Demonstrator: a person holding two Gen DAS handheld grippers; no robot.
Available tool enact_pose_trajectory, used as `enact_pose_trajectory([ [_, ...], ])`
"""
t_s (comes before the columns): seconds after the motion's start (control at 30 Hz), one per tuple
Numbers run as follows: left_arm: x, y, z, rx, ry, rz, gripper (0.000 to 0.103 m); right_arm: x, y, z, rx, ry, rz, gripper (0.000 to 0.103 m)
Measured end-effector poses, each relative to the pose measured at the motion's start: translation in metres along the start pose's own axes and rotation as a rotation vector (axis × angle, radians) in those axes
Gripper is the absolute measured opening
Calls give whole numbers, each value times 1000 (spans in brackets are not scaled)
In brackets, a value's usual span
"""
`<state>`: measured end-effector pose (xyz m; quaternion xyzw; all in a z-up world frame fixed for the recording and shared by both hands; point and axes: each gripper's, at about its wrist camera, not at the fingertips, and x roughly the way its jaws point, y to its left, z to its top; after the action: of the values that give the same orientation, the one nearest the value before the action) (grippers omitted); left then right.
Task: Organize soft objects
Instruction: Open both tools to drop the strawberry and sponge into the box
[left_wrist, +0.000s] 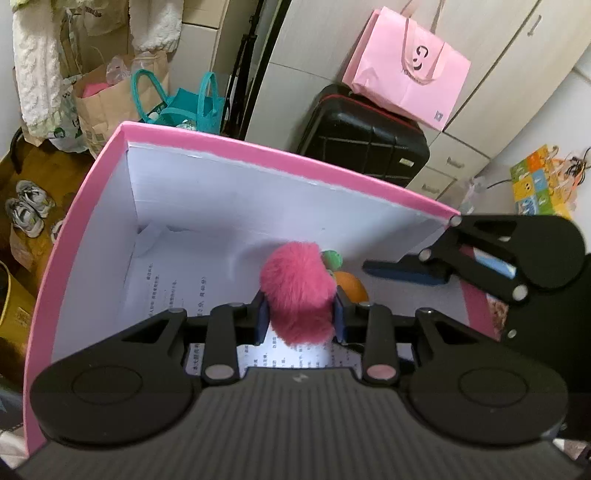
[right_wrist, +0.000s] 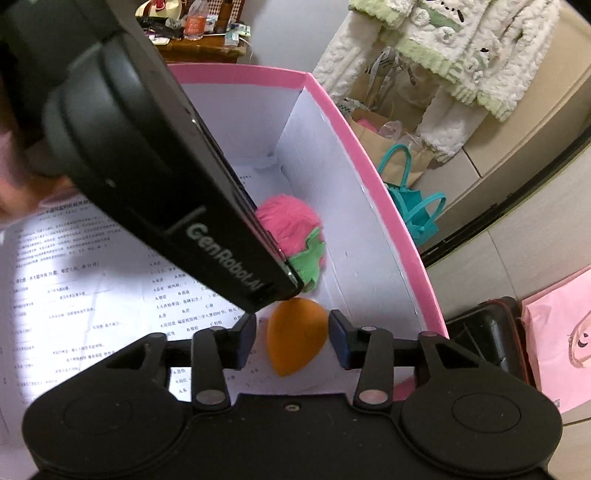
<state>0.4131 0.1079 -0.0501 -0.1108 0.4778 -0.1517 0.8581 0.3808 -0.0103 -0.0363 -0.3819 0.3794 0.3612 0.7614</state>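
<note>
A pink box (left_wrist: 258, 147) with white inner walls has a printed sheet (right_wrist: 92, 277) on its floor. My left gripper (left_wrist: 300, 319) reaches into it, its blue pads against both sides of a fluffy pink pom-pom (left_wrist: 299, 291) with a green felt leaf (right_wrist: 308, 264). An orange teardrop sponge (right_wrist: 299, 336) lies on the box floor beside the pom-pom. My right gripper (right_wrist: 291, 339) straddles the sponge with a visible gap at the left pad, so it stands open. The black housing of the left tool (right_wrist: 147, 166) crosses the right wrist view and hides part of the pom-pom.
Behind the box stand a black suitcase (left_wrist: 362, 140) with a pink paper bag (left_wrist: 406, 74) on it, a teal tote (left_wrist: 192, 107) and brown paper bags. A white fleece garment (right_wrist: 461, 55) hangs on the wall. Shoes (left_wrist: 27, 210) sit on the floor at left.
</note>
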Motion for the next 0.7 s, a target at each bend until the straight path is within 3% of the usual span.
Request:
enact_pose_trajectory([
  [0.13, -17, -7, -4, 35, -42, 44, 64, -12, -1, -2, 42, -39, -21, 51],
  [0.17, -23, -8, -4, 34, -60, 51, 67, -19, -3, -3, 65, -55, -16, 51],
  [0.33, -62, -17, -11, 83, -120, 64, 70, -55, -9, -17, 210, -159, 36, 52],
  [0.5, -104, -32, -32, 197, -80, 102, 70, -83, -5, -40, 363, -209, 82, 52],
  [0.7, -158, -51, -67, 293, -119, 135, 70, -111, 10, -64, 468, -252, 100, 52],
])
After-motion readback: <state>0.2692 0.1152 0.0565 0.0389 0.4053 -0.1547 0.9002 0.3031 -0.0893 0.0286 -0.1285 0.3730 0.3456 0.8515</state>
